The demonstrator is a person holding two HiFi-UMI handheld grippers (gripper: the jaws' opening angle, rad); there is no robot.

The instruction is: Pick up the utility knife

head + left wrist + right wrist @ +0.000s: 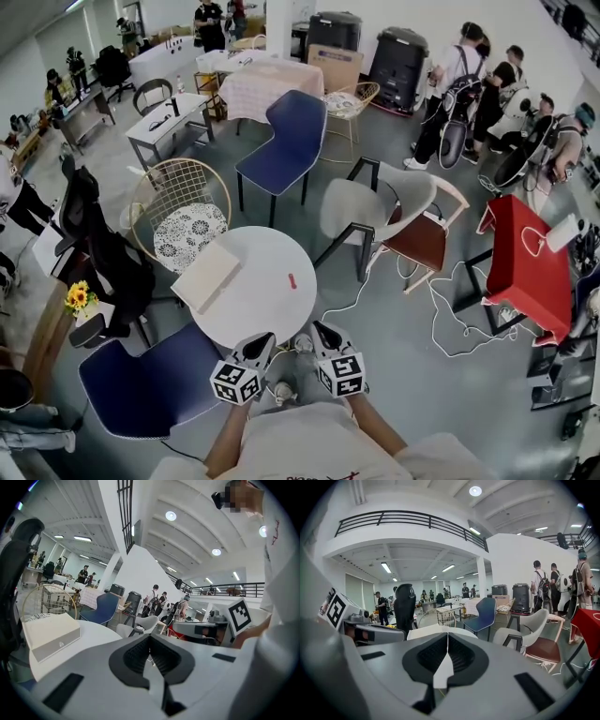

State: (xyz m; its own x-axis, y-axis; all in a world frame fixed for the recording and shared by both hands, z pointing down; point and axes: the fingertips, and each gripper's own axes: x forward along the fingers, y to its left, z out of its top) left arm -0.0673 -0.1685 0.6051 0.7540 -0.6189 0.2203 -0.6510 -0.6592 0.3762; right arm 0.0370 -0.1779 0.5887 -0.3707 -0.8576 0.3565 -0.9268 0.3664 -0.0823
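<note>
The little red knife (pixel 291 280) lies on the surface (pixel 261 314) ahead of the left gripper (pixel 257 345) and right gripper (pixel 327 334), both closed and empty; it looks light and hard, so pinch its middle.

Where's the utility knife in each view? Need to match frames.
Head view: utility knife, small and red, right of centre on the round white table.
Left gripper view: not visible.
Right gripper view: not visible.
Shared landmark: the blue chair beyond the table.
</note>
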